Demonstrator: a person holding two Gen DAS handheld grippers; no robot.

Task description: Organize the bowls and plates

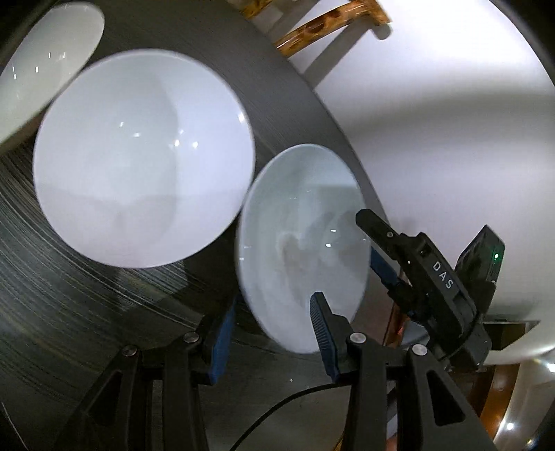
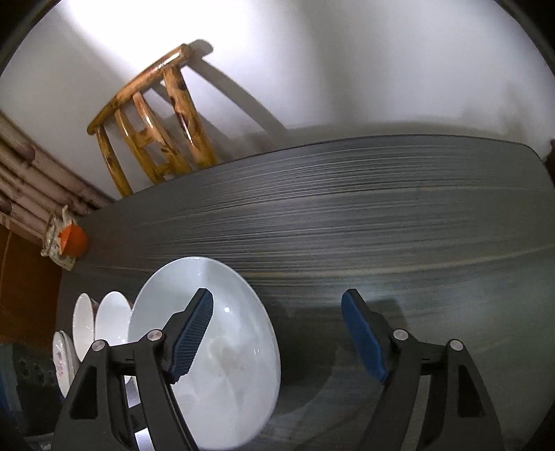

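Observation:
In the left wrist view a pale bluish-white bowl [image 1: 298, 249] sits near the dark table's edge. My left gripper [image 1: 274, 329] is open, its right finger over the bowl's inside and its left finger outside the rim. A larger white bowl [image 1: 138, 159] lies to its left, and a third white dish [image 1: 45, 66] at the upper left. My right gripper [image 1: 378, 249] reaches to that bowl's far rim. In the right wrist view my right gripper [image 2: 277, 333] is open and empty; its left finger overlaps the same bowl [image 2: 225, 357]. Two white bowls [image 2: 111, 319] and a flowered plate [image 2: 62, 360] stand left of it.
The dark wood-grain table [image 2: 381, 243] stretches ahead and right. A wooden chair [image 2: 156, 121] stands behind the far edge by the white wall. An orange object in wrapping [image 2: 69, 239] sits at the table's left corner. The chair also shows in the left wrist view [image 1: 329, 20].

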